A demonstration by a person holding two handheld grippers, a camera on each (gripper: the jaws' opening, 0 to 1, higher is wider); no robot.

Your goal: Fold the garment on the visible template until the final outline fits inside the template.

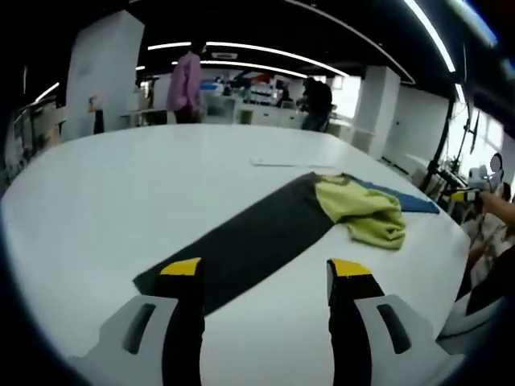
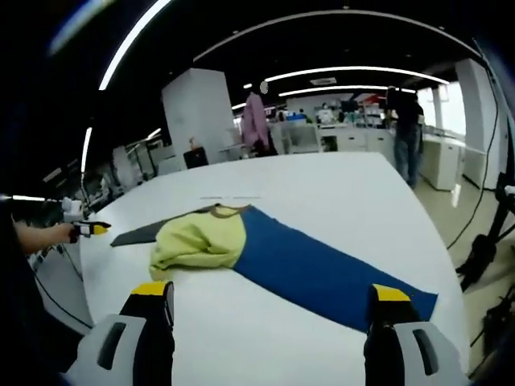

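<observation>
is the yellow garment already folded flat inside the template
No, the yellow-green garment lies in a crumpled heap across where the dark panel meets the blue panel.

Yellow-green garment (image 2: 197, 241) on a blue-and-dark-grey template (image 2: 322, 269), white table (image 2: 338, 193).

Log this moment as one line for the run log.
stage: not started | garment: crumpled, yellow-green, on dark/blue template | left gripper: open, empty | right gripper: open, empty | surface: white table
</observation>
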